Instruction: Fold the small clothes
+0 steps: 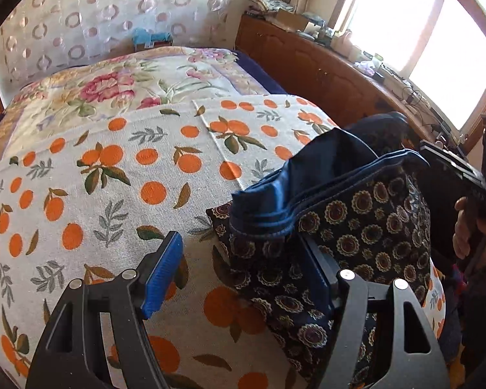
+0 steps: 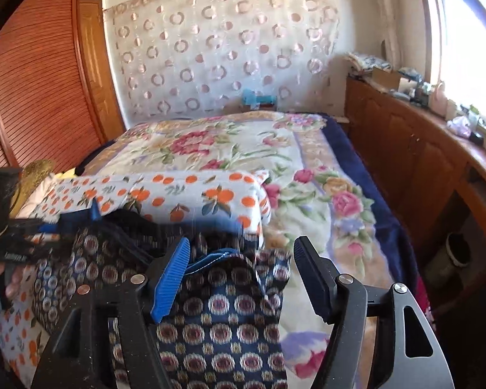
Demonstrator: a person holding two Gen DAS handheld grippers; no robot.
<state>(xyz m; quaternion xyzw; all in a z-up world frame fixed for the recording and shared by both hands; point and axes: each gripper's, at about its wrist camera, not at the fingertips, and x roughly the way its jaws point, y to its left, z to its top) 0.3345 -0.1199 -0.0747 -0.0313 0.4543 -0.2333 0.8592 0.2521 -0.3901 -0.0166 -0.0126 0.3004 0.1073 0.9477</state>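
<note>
A navy garment with a round medallion print [image 1: 356,227] lies bunched on the orange-print cloth [image 1: 113,178] on the bed. Its plain blue waistband [image 1: 291,201] stands up. My left gripper [image 1: 243,265] is open above the cloth, its right finger touching the garment's left edge. In the right wrist view the same garment [image 2: 226,308] lies below my right gripper [image 2: 243,275], which is open, with the blue-padded left finger [image 2: 171,278] over the fabric. The left gripper [image 2: 32,227] shows at the far left, blurred.
The bed carries a floral blanket [image 2: 243,142] with a navy border. A wooden cabinet [image 2: 421,162] with clutter on top runs along the right under the window. A louvred wardrobe [image 2: 39,81] stands at the left. A circle-print curtain [image 2: 226,48] hangs behind.
</note>
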